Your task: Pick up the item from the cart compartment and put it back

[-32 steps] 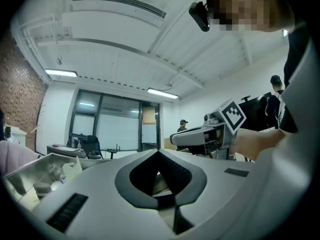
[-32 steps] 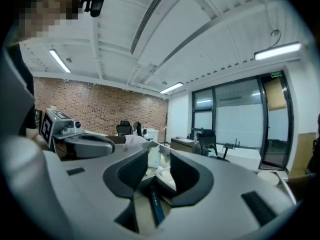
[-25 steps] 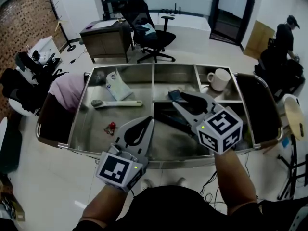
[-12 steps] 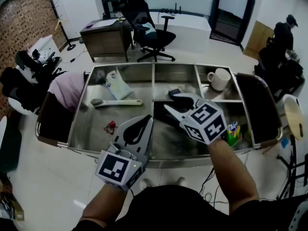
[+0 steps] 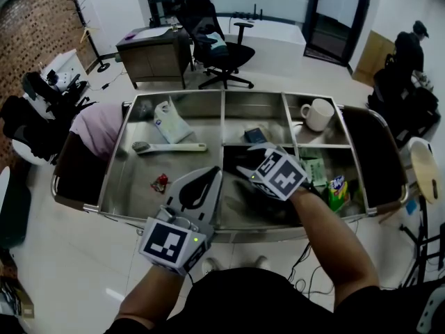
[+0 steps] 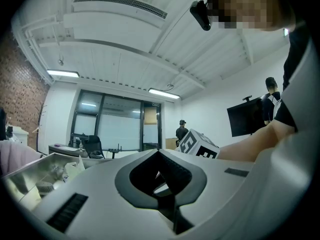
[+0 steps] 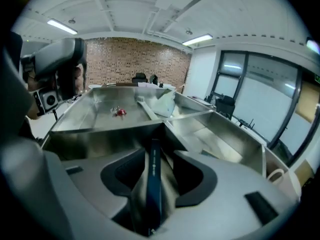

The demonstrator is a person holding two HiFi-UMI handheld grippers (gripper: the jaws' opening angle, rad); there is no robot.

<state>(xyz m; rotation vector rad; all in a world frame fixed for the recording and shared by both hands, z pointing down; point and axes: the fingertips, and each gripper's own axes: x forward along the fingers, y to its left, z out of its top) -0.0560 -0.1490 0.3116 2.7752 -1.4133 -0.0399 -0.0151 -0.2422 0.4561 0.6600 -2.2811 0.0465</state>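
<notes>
Since a second ago the right gripper [image 5: 247, 160] has dropped from above the cart [image 5: 181, 94] into the middle front compartment and tipped nose-down. The left gripper [image 5: 215, 175] hasn't budged, and nothing else has shifted. The right gripper's fingers have just been opening and now stand spread with the item [image 7: 148, 184] between them, a slim dark thing, blue edge up. I can't see the pads biting on it, so I read it as straddled, not gripped. It sits in that middle front compartment, mostly hidden under the gripper in the head view. The left gripper's fingers are pressed together, nothing in them, level near the cart's front rim. Progress by my read: early. Approach is done; pinch, lift and put-back are all left. Count: two grippers, one cart with five compartments, one item in play. Others: one small dark object [image 5: 253, 134] middle rear, one mug [image 5: 316, 113] right rear, two packets [image 5: 314, 169] right front. In the big left bay: one white pouch [image 5: 170, 125], one brush [image 5: 167, 148], one small red bit [image 5: 160, 182].
</notes>
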